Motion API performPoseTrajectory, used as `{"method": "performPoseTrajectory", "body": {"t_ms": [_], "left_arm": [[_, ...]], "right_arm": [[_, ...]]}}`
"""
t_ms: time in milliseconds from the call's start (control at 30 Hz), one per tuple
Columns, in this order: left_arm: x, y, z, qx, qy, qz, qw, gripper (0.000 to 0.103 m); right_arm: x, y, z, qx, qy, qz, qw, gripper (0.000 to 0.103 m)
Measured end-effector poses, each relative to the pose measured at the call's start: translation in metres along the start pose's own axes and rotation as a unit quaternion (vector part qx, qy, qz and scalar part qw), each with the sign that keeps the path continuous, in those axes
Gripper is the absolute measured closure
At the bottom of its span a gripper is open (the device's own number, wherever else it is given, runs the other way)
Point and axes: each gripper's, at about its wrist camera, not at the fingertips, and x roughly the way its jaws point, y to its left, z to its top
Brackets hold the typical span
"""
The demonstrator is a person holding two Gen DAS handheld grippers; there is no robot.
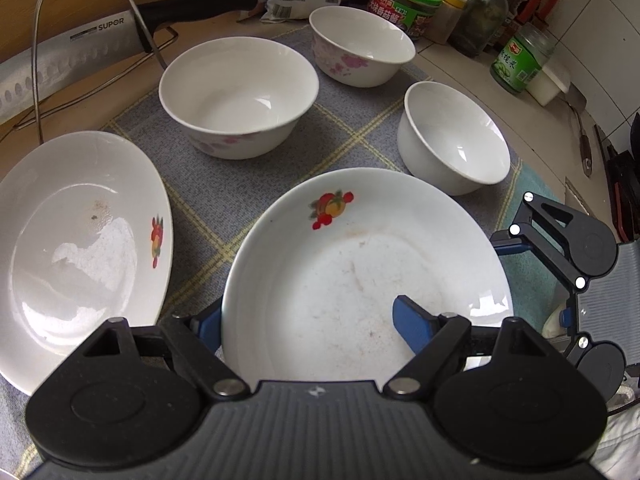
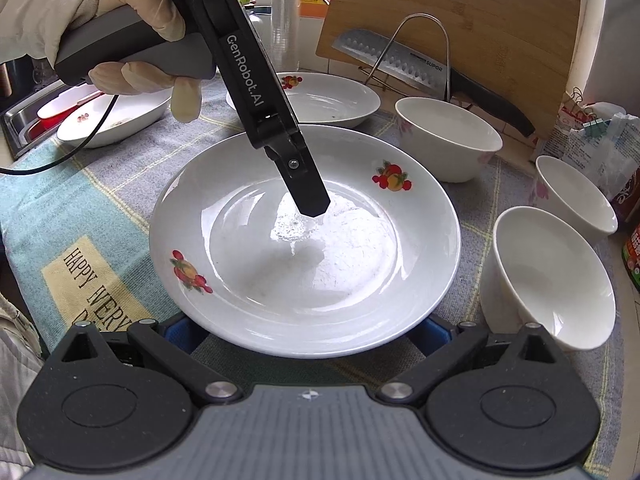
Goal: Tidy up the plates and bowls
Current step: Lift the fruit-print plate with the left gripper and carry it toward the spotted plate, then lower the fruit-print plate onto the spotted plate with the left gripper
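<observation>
A white plate with fruit prints [image 1: 360, 264] lies on the checked cloth, also in the right wrist view [image 2: 304, 240]. My left gripper [image 1: 312, 326] straddles its near rim, one blue finger [image 1: 412, 328] inside the plate, the other outside under the rim; whether it pinches is unclear. From the right wrist view its finger [image 2: 308, 192] reaches down into the plate's middle. My right gripper [image 2: 304, 334] is open, its fingers low on either side of the plate's near edge. A second fruit plate [image 1: 76, 248] lies left. Three white bowls [image 1: 240, 92] [image 1: 360, 46] [image 1: 452, 136] stand behind.
A third plate [image 2: 116, 116] sits at the far left by a metal tray. A cleaver on a wire rack [image 2: 404, 60] leans on a bamboo board [image 2: 480, 20]. Jars and bottles [image 1: 520, 60] crowd the tiled back wall. A snack bag [image 2: 600, 148] lies at right.
</observation>
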Motion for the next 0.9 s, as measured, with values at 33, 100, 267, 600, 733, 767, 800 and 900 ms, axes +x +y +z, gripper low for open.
{"method": "performPoseTrajectory", "body": {"t_ms": [33,100,267,600,733,767,800,900], "left_arm": [[-0.002,0.001,-0.002,-0.003,-0.002,0.002,1.0000,0.019],[-0.008,0.002,-0.007,-0.009,-0.008,0.005,0.9999,0.019],[-0.026,0.008,-0.024,-0.032,-0.022,0.015,0.9991,0.019],[-0.066,0.035,-0.069,-0.090,-0.054,0.045,0.9934,0.019],[-0.082,0.046,-0.089,-0.110,-0.064,0.060,0.9900,0.019],[-0.086,0.049,-0.094,-0.115,-0.066,0.064,0.9891,0.019],[-0.089,0.051,-0.098,-0.119,-0.068,0.067,0.9883,0.019],[-0.100,0.059,-0.115,-0.135,-0.073,0.077,0.9851,0.019]], "right_arm": [[-0.001,0.002,0.002,-0.004,-0.001,0.002,1.000,0.000],[-0.002,0.005,0.006,-0.012,-0.002,0.006,1.000,0.000],[-0.002,0.016,0.016,-0.035,-0.002,0.017,0.999,0.000],[0.008,0.050,0.043,-0.075,-0.009,0.057,0.996,0.000],[0.014,0.068,0.056,-0.097,-0.015,0.073,0.992,0.000],[0.016,0.073,0.059,-0.103,-0.016,0.077,0.992,0.000],[0.017,0.077,0.062,-0.109,-0.018,0.080,0.991,0.000],[0.023,0.091,0.070,-0.125,-0.021,0.091,0.988,0.000]]}}
